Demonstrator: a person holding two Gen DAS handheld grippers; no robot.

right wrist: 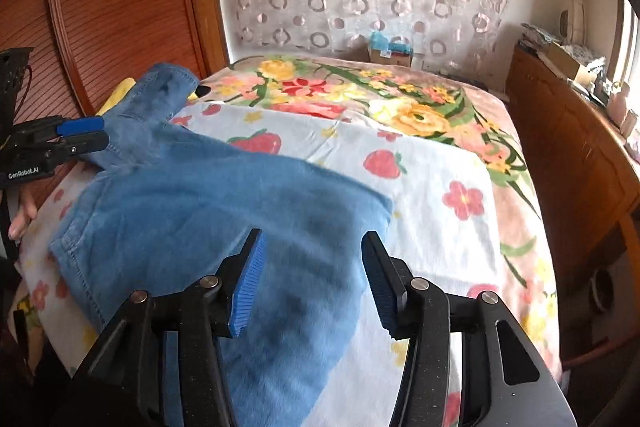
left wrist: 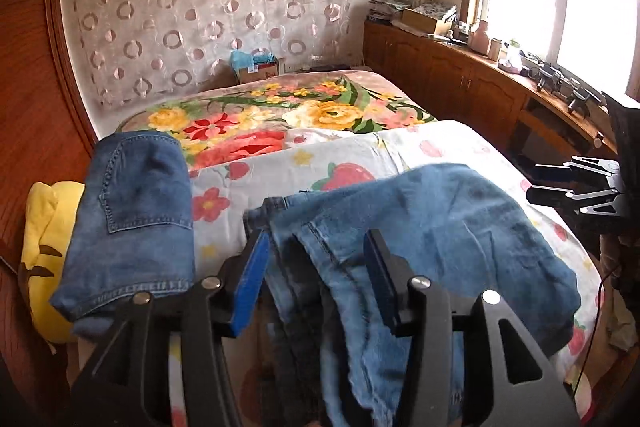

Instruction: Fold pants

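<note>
Pants [right wrist: 192, 211] sprawl along the bed's [right wrist: 440, 211] near edge — soft, heavyish denim, best gripped at waistband or hem — both claws, left [left wrist: 316, 279] and right [right wrist: 312, 279], gaping, grasping nothing.

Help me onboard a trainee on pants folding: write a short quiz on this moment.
1. True or false: the right gripper is clamped shut on the loose jeans.
2. In the left wrist view, the folded jeans lie: A) left of the left gripper; B) right of it; C) between its fingers.
3. Fill in: the fruit printed on the white sheet under the loose jeans is ____.

Key
1. False: its jaws stand apart above the denim.
2. A.
3. Strawberries.
</note>
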